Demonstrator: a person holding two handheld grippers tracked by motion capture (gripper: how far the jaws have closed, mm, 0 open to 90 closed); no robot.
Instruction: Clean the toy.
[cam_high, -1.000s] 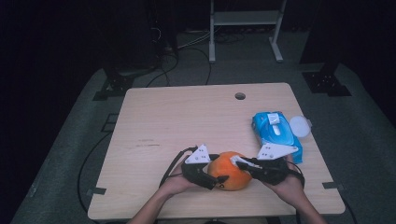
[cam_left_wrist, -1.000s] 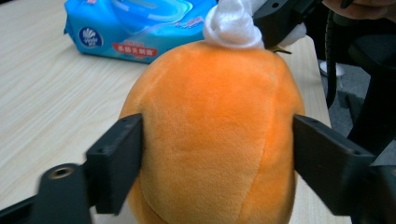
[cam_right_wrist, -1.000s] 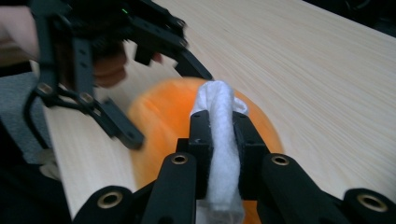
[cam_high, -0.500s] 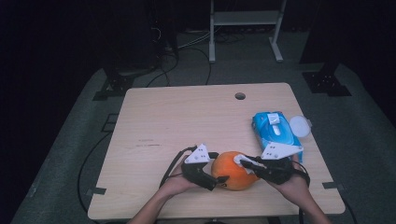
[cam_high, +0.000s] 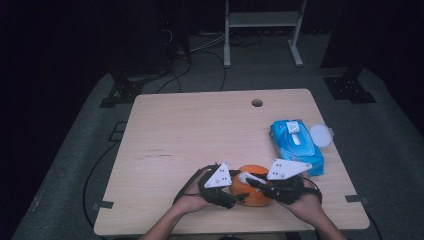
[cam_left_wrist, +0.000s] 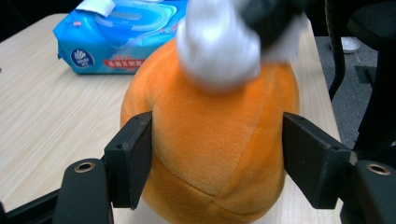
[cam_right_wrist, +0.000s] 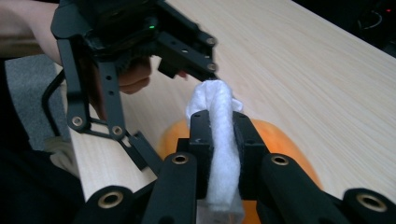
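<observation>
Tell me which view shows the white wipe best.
The right gripper view: the white wipe sits sharp and close, pinched between the right gripper jaws. The left gripper view shows it blurred above the orange plush ball; the high view shows a small white strip.

— Any writing to read here?
— Only on the blue plastic pack of wet wipes (cam_left_wrist: 122, 39): a round white logo at its left end and a red strip with white characters, both too blurred to make out.
— Anything else?
— No, nothing else carries text.
</observation>
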